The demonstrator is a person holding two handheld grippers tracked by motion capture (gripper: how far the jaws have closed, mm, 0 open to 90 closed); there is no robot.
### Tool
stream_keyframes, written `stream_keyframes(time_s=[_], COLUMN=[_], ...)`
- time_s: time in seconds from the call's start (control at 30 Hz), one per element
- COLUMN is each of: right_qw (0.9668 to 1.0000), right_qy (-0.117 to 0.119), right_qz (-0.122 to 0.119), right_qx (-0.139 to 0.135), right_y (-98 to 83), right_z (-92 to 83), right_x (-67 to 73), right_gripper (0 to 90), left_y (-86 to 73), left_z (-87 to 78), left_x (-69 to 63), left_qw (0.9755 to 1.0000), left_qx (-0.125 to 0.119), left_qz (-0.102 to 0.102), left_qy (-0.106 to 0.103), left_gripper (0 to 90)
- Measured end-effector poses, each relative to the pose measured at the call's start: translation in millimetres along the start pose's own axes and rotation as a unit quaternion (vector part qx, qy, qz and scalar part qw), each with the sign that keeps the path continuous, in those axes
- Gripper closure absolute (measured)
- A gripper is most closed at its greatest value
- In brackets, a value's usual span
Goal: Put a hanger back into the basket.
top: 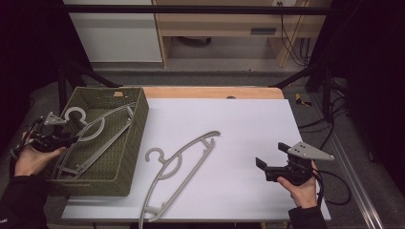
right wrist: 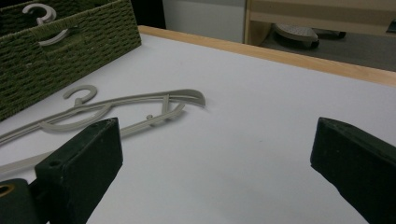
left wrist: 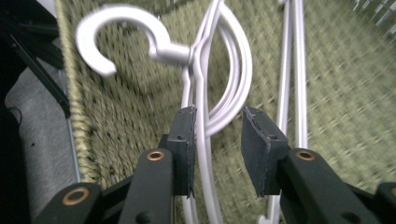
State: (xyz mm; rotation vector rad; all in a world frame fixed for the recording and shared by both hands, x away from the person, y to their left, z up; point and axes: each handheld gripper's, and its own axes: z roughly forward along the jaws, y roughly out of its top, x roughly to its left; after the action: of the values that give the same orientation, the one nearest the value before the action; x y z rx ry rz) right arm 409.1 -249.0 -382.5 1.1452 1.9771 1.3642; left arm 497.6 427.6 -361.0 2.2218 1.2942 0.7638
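right gripper (right wrist: 215,163) agape | hanger (right wrist: 116,109) flat on table (right wrist: 261,121) | basket (right wrist: 60,51) beyond

The supporting surface is a table (top: 239,129) with a white top and a light wooden edge strip exposed along its far side. Two items lie directly on it. A green woven basket (top: 129,143) sits on the left portion of the table, its left part overhanging the white top's left edge. A grey plastic hanger (top: 179,167) lies flat on the white top just beside the basket's right wall, hook toward the basket, its lower end reaching the near edge of the table. The right half of the surface is bare.
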Motion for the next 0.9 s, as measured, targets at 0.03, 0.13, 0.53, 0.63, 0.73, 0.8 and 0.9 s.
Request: stream_keyframes(time_s=[0.03, 0.13, 0.53, 0.63, 0.73, 0.8, 0.9], right_qw=[1.0000, 1.0000, 0.9999, 0.9999, 0.9999, 0.9999, 0.9999], right_qy=[0.000, 0.001, 0.001, 0.000, -0.001, 0.000, -0.001], right_qz=[0.000, 0.001, 0.001, 0.001, 0.001, 0.002, 0.002], right_qx=[-0.001, -0.001, -0.011, -0.012, -0.014, -0.015, -0.015], right_y=[0.1, 0.3, 1.9, 2.0, 2.3, 2.4, 2.0], right_z=[0.0, -0.2, -2.7, -3.3, -4.1, -4.9, -4.8], right_x=[0.1, 0.5, 0.3, 0.2, 0.2, -0.3, -0.4], right_gripper=[2.6, 2.6, 2.5, 2.5, 2.5, 2.5, 2.3], left_y=[0.0, 4.5, 15.5, 19.2, 19.8, 19.9, 18.1], left_z=[0.0, -14.2, -45.5, -50.5, -53.0, -54.7, -55.3], left_x=[0.0, -6.9, -63.5, -88.5, -100.5, -111.2, -124.8], left_qw=[1.0000, 0.9991, 0.9809, 0.9739, 0.9694, 0.9657, 0.9605], left_qx=[0.000, -0.039, -0.170, -0.200, -0.216, -0.227, -0.244], left_qz=[0.000, -0.017, -0.041, -0.038, -0.041, -0.039, -0.047], left_qy=[0.000, -0.007, -0.085, -0.101, -0.108, -0.119, -0.125], left_gripper=[63.7, 59.8, 39.3, 33.9, 27.8, 22.9, 19.7])
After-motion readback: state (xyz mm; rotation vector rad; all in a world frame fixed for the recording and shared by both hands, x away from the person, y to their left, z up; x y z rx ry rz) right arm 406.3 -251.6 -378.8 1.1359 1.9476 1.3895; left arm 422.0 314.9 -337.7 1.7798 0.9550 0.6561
